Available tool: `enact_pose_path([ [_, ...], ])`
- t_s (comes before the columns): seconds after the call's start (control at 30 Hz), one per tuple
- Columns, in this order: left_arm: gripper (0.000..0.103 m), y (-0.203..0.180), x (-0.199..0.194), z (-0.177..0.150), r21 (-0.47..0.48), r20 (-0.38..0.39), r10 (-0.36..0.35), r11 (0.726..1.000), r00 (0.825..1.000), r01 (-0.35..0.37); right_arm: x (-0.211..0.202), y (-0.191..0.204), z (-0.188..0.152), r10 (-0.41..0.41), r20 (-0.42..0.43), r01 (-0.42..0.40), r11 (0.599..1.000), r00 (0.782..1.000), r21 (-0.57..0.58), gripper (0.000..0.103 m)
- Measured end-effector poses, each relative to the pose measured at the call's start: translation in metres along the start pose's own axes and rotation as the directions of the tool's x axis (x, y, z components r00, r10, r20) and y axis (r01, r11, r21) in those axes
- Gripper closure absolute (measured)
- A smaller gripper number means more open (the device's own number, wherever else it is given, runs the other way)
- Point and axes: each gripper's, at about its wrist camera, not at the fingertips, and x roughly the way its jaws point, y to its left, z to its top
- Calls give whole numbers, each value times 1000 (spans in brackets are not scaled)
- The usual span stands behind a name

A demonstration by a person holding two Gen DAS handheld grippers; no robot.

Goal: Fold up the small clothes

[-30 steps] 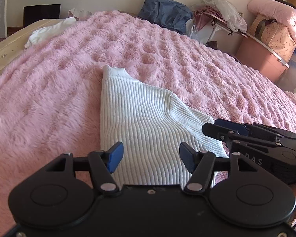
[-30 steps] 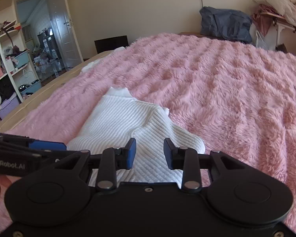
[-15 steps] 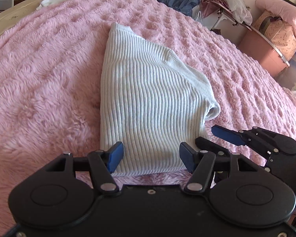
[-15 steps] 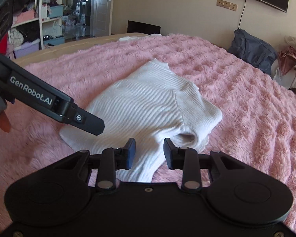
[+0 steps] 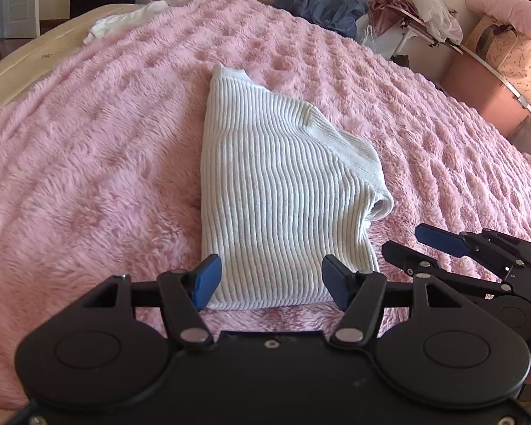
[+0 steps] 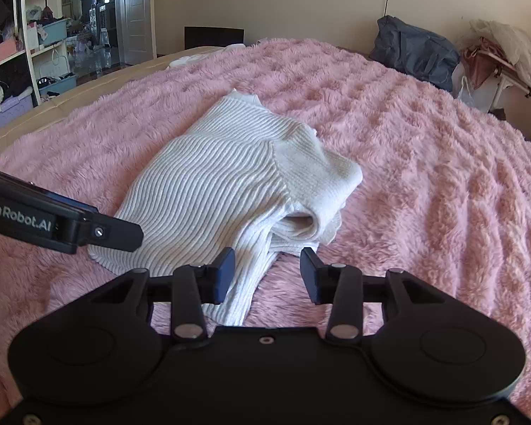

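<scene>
A white ribbed sweater (image 5: 283, 191) lies in the middle of a bed, on a fluffy pink blanket (image 5: 88, 163). It already looks folded in half the long way, with the sleeve (image 6: 311, 184) tucked over on top. The collar end points away and the bottom hem is the near edge.

The left claw (image 5: 270, 281) is wide open, and nothing is pinched in it. The near hem shows between its blue pads. The right claw (image 6: 267, 274) has just been opening its jaws. A near corner of the sweater shows between them, but the pads do not squeeze it. In the left view the right claw sits just beside the sweater's near right corner.

The sweater looks soft, floppy and light. It will bend and sag when lifted, and it will not break. The knit is thick and bumpy, so it should not slip out of the pads. The fuzzy blanket may drag on it a little.

Good places to hold are probably the two near corners of the hem. Each claw should pinch all the layers together, or the fold may fall open.
</scene>
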Motion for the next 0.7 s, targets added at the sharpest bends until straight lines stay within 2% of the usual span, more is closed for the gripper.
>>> enact_pose_path([
  [0.17,37,-10,-45,5,16,18,110,994,994,-110,-34,4,12,-40,5,40,998,999,58,55],
  [0.3,37,-16,-74,0,4,22,126,992,992,-126,-56,9,16,-40,-12,41,991,999,125,51],
  [0.43,37,-28,-97,-8,30,41,192,981,981,-193,-76,14,20,-61,-27,65,985,998,161,36],
  [0.5,37,-33,-106,-14,31,45,233,972,971,-235,-85,16,24,-68,-46,75,983,997,170,31],
  [0.7,36,-38,-118,-31,17,12,204,979,979,-204,-104,18,23,-66,-106,89,970,992,228,25],
])
